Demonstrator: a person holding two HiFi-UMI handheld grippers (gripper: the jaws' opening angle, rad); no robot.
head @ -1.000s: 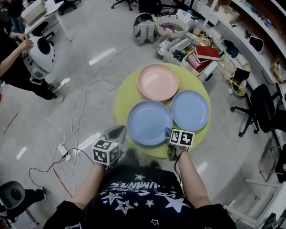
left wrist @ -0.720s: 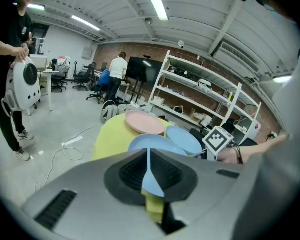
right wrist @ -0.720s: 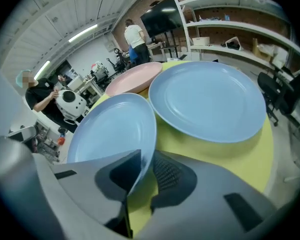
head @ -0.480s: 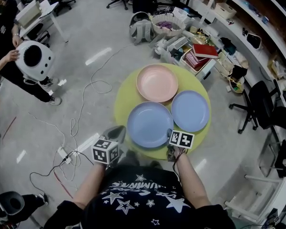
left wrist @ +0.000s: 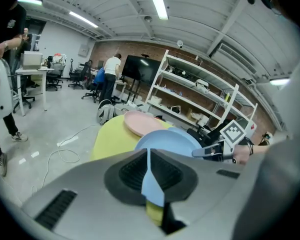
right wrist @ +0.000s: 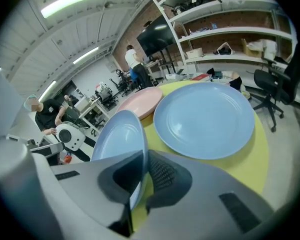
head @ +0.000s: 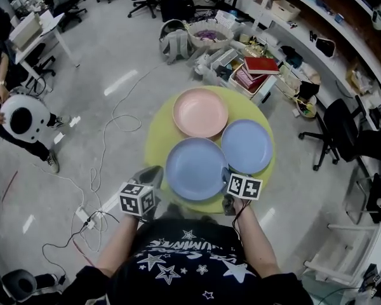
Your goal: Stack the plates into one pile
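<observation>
Three plates lie on a round yellow-green table [head: 153, 146]: a pink plate [head: 200, 112] at the far side, a blue plate [head: 246, 146] on the right and a near blue plate [head: 195, 168] at the front. My left gripper [head: 153, 175] is shut on the near blue plate's left rim [left wrist: 167, 140], which sits thin between the pads [left wrist: 151, 171]. My right gripper [head: 225, 173] is closing on the same plate's right rim [right wrist: 117, 136], which stands between its jaws [right wrist: 142, 176] with the pads against it. The other blue plate [right wrist: 205, 119] lies flat just beyond.
Crates with books [head: 260, 68] and bags stand on the floor behind the table. Cables and a power strip [head: 92, 218] run across the floor at the left. An office chair [head: 343, 138] and shelves are at the right. A person with a white round device [head: 19, 119] is far left.
The head view has shifted a little. Both grippers stay at the near blue plate's rim. The person at the left has moved with the white round device.
</observation>
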